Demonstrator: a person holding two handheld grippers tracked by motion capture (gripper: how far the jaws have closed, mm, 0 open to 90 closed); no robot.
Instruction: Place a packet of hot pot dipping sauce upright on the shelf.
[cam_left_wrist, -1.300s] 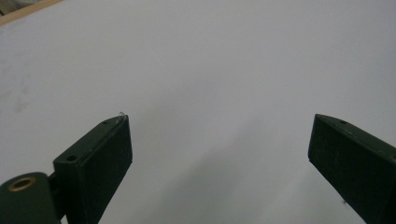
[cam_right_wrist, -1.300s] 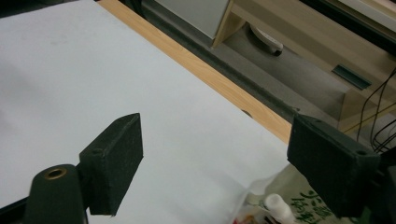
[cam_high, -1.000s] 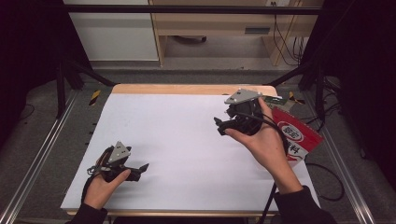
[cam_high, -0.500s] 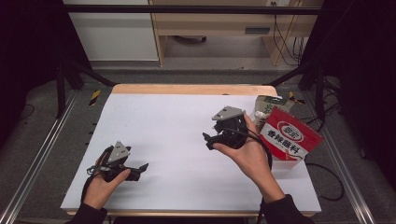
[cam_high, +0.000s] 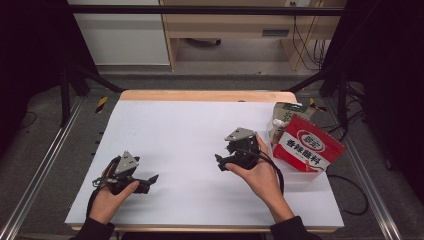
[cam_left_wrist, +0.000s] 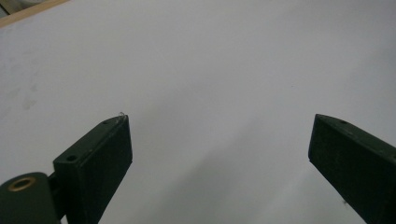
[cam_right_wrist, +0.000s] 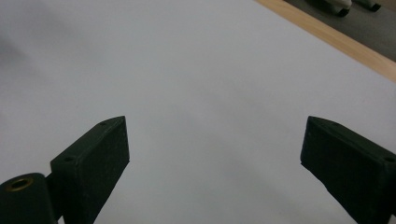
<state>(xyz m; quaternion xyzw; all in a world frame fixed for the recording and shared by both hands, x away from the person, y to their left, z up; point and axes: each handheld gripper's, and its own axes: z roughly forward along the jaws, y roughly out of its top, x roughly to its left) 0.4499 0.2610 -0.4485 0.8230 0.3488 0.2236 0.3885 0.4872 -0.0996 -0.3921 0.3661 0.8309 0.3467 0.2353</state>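
Two tools (cam_high: 150, 179) (cam_high: 222, 162) agape, well apart; red pouch (cam_high: 309, 146) hugs right edge.

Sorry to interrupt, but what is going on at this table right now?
A person holds a gripper in each hand over a white table. Both the left gripper and the right gripper are open and hold nothing. A red pouch and a green pouch stand in a clear bin at the table's right edge, beside the right gripper.
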